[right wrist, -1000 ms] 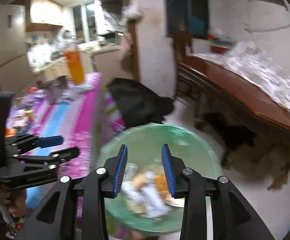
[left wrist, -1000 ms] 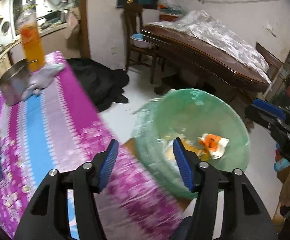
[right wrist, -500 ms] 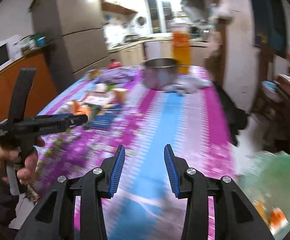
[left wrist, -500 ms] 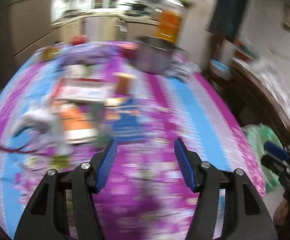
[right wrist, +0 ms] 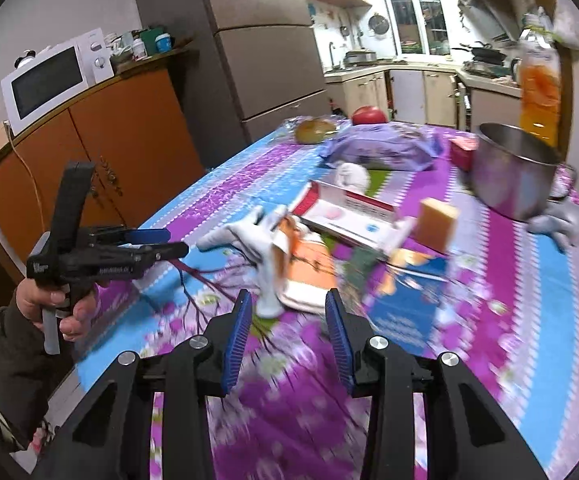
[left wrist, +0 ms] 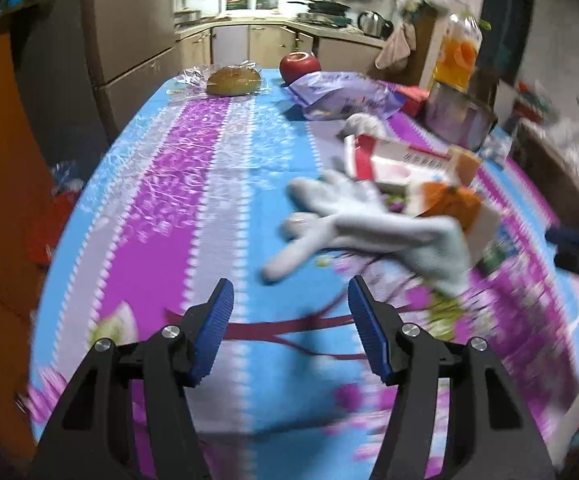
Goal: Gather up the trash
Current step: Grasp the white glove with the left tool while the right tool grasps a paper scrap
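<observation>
On the purple and blue tablecloth (left wrist: 193, 184) lies a heap of litter: a white glove (left wrist: 361, 216) (right wrist: 249, 232), an orange and white wrapper (left wrist: 449, 200) (right wrist: 309, 264), a red and white box (left wrist: 393, 160) (right wrist: 349, 208) and a blue booklet (right wrist: 405, 304). My left gripper (left wrist: 289, 292) (right wrist: 175, 240) hovers open over the cloth, left of the glove, with nothing in it. My right gripper (right wrist: 287, 300) points at the wrapper from the near side. Its jaws are closing a little, with nothing between them. Its tip shows at the right edge (left wrist: 561, 244).
Farther back stand a purple bag (right wrist: 381, 148), a red apple (left wrist: 300, 65), a wrapped bun (left wrist: 233, 80), a steel pot (right wrist: 513, 172), an orange juice bottle (right wrist: 539, 84) and a tan block (right wrist: 437, 224). Orange cabinets with a microwave (right wrist: 49, 80) and a fridge line the left.
Both grippers have swung away from the green trash bin beside the table and now face the table's litter. The bin has left both views. Neither gripper holds anything.
</observation>
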`<state>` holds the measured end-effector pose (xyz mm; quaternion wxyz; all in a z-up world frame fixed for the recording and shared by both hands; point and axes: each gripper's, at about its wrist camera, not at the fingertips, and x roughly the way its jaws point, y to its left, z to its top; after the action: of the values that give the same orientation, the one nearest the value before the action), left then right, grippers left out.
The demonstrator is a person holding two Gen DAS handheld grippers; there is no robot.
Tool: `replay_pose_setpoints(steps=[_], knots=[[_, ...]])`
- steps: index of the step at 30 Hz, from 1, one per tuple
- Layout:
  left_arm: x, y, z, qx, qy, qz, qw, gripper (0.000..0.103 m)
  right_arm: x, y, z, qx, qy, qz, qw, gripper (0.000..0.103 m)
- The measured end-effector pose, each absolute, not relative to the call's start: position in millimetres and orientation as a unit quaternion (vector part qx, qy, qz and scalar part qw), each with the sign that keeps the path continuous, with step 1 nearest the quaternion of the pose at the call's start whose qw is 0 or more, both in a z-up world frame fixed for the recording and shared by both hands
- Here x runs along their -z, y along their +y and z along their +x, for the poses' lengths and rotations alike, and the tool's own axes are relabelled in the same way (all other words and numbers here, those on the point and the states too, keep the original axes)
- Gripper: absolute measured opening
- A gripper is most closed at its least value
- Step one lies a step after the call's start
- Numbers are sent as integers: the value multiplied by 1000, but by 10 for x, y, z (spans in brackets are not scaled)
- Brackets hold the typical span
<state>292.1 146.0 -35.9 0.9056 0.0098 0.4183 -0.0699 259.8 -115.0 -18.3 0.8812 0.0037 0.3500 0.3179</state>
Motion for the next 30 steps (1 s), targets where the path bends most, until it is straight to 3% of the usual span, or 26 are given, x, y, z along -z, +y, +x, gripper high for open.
replay_pose_setpoints(steps=[10,14,17,19,22,30], knots=[[496,1408,3113,141,405,63,901,57,359,-749,3050,-317,355,-10,880,39],[547,1409,3221,146,411,61,898,51,389,-714,3116,-312,360,-15,879,39],[578,1431,3251,148,419,55,894,42,431,-711,3179,-308,364,-11,879,34],[608,1423,3255,150,423,52,892,31,451,-713,3214,-306,368,-10,878,22],[640,1352,3223,146,419,70,893,15,483,-706,3213,-305,374,-17,876,13],[351,1292,2944,124,361,58,922,8,206,-885,3015,-277,314,6,908,12]])
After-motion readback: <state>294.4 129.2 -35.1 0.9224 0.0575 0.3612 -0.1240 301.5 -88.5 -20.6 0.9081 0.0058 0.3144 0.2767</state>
